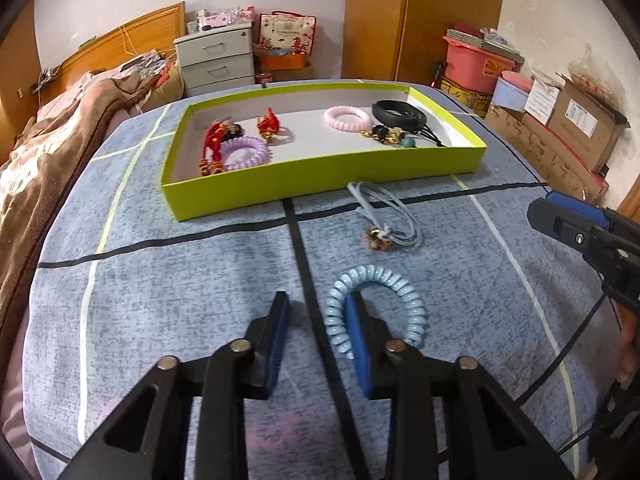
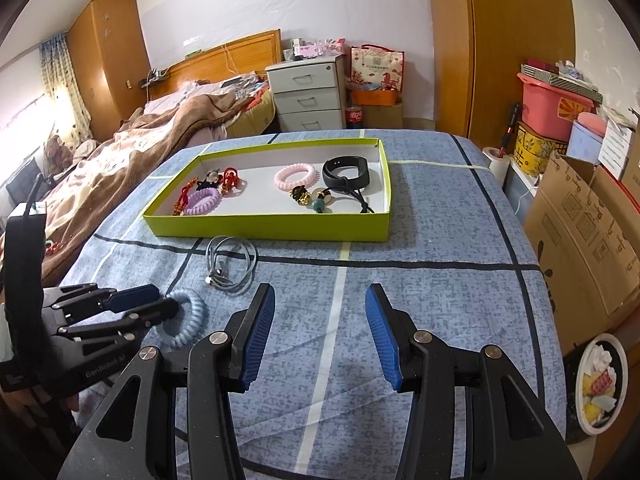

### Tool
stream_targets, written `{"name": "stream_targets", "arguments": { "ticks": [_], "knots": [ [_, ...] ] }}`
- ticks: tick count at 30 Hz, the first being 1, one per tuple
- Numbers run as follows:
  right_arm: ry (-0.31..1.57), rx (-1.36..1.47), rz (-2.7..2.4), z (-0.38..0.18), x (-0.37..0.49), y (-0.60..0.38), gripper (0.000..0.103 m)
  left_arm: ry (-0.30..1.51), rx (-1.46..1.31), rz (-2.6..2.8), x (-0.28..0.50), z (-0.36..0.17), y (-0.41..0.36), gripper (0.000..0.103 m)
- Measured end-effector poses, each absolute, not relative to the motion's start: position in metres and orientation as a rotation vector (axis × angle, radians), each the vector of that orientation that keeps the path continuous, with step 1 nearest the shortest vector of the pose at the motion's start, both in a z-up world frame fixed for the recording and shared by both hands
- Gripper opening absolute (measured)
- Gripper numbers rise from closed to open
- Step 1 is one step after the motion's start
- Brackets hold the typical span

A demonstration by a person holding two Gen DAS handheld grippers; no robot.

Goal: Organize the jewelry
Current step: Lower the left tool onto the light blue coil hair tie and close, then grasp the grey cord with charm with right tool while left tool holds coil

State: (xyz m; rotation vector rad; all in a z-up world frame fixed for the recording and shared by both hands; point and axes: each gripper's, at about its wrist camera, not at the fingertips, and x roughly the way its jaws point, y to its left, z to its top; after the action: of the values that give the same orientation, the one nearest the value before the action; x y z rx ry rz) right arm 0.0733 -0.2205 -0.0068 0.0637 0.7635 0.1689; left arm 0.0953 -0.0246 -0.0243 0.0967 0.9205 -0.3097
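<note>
The left gripper (image 1: 318,306) is down on the blue checked bedspread (image 1: 168,288), and its right finger (image 1: 356,332) sits inside the loop of the light blue coil hair tie (image 1: 400,284). Its jaws stand partly apart; the tie's left side lies between them, and whether the pads actually press it I cannot tell. The right wrist view confirms the finger threaded through the loop, the tie (image 2: 188,320) lying flat on the cloth.

The right gripper (image 2: 320,312) hangs with its jaws wide apart, nothing but bedspread between them. In the left view only its tip (image 1: 568,224) shows, off to the right side.

Just ahead of the left gripper lies a grey cord with a small charm (image 1: 384,216), and beyond that the long near wall of the green tray (image 1: 320,176). Inside: a purple coil tie (image 1: 244,154), red ornaments (image 1: 268,122), a pink coil tie (image 1: 348,118) and a black band (image 1: 400,112).

Only the right view shows the bedspread's right edge, with cardboard boxes (image 2: 580,232) and a bin (image 2: 600,384) standing beyond it. Ahead of the right gripper is open cloth up to the tray (image 2: 264,226).
</note>
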Motion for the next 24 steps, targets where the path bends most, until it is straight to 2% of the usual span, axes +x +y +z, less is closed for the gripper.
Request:
{"name": "stream_targets", "arguments": {
  "ticks": [6, 24],
  "knots": [
    [0.775, 0.051, 0.177, -0.009, 0.075, -0.212, 0.048, 0.921, 0.067, -0.286, 0.095, -0.024, -0.01, 0.011],
    [0.821, -0.021, 0.284, -0.02, 0.102, -0.159, 0.048, 0.893, -0.047, -0.195, 0.097, -0.022, 0.048, 0.01]
  ]
}}
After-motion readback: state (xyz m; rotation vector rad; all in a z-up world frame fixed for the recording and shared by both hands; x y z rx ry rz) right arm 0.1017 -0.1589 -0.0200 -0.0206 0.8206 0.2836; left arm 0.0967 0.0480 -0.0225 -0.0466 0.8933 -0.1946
